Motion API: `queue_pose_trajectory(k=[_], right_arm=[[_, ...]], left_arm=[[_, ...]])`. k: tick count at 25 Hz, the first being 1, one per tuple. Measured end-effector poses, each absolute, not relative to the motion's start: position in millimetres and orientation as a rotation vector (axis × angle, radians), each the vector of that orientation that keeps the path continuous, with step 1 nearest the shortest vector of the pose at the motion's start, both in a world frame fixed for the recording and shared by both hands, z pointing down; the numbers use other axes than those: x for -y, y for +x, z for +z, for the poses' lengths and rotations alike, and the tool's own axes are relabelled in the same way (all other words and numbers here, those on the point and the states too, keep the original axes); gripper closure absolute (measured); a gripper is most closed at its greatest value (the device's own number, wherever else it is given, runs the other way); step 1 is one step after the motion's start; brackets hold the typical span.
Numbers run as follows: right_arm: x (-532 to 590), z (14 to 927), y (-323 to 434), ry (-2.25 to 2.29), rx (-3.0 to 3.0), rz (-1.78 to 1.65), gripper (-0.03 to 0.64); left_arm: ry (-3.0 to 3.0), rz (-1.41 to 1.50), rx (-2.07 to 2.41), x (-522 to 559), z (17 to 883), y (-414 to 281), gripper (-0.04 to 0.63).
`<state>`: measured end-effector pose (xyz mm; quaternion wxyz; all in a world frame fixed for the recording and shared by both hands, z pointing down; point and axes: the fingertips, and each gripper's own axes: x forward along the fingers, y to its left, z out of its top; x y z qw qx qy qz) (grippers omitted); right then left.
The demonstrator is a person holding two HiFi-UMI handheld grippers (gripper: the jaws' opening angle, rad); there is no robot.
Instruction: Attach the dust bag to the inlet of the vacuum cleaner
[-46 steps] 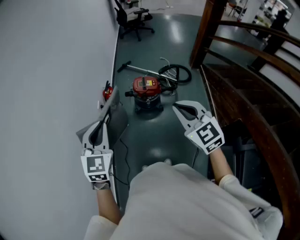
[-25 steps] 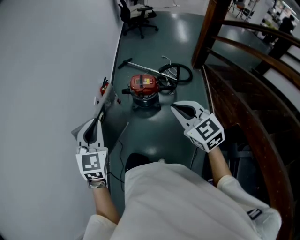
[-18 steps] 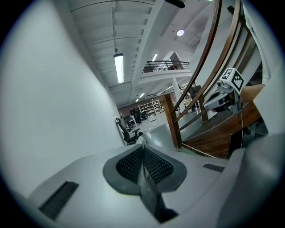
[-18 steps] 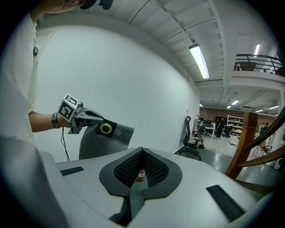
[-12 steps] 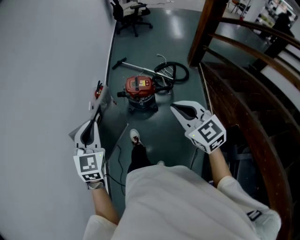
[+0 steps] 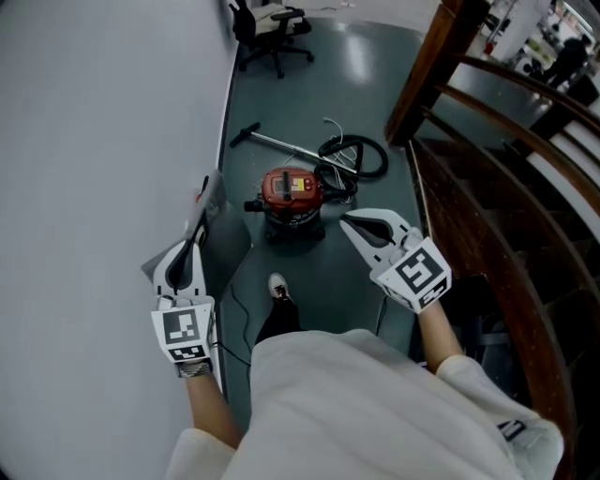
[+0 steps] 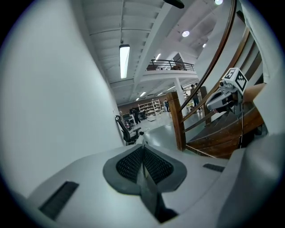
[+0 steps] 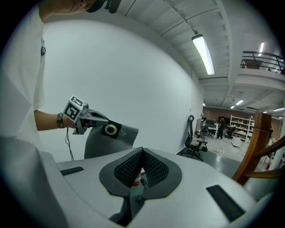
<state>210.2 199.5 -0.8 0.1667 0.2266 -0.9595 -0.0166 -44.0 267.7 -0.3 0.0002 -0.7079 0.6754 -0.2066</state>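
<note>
The red vacuum cleaner [image 6: 291, 192] stands on the dark floor ahead, its black hose [image 6: 352, 155] coiled behind it. My left gripper [image 6: 194, 246] is at the lower left, shut on the grey dust bag [image 6: 214, 202], which shows edge-on there. In the right gripper view the left gripper [image 8: 103, 121] pinches the dust bag [image 8: 104, 144] by its black collar with the round hole [image 8: 111, 129]. My right gripper [image 6: 349, 222] is shut and empty, to the right of the vacuum and short of it. Its pads [image 8: 151, 169] meet, and a bit of red vacuum shows beyond them.
A white wall [image 6: 103, 141] runs along the left. A wooden stair railing [image 6: 487, 159] and its post [image 6: 427, 75] close off the right. A metal wand [image 6: 281, 142] lies behind the vacuum, an office chair [image 6: 267, 28] farther back. My shoe [image 6: 277, 286] and a floor cable [image 6: 234, 300] are below.
The person has stepped forward: a shoe has come into view and the vacuum sits closer. Both grippers travelled with the step, the left still holding the bag, the right still closed.
</note>
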Motion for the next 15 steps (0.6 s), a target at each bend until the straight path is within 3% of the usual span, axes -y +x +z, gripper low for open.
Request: queue_pose_trajectory(k=[15], right_arm=[[-112.7, 13.1, 153.4, 0.706, 2.69, -0.006, 0.589]], left_arm=[[-2.278, -0.675, -2.111, -176.1, 20.8, -107.2, 0.578]])
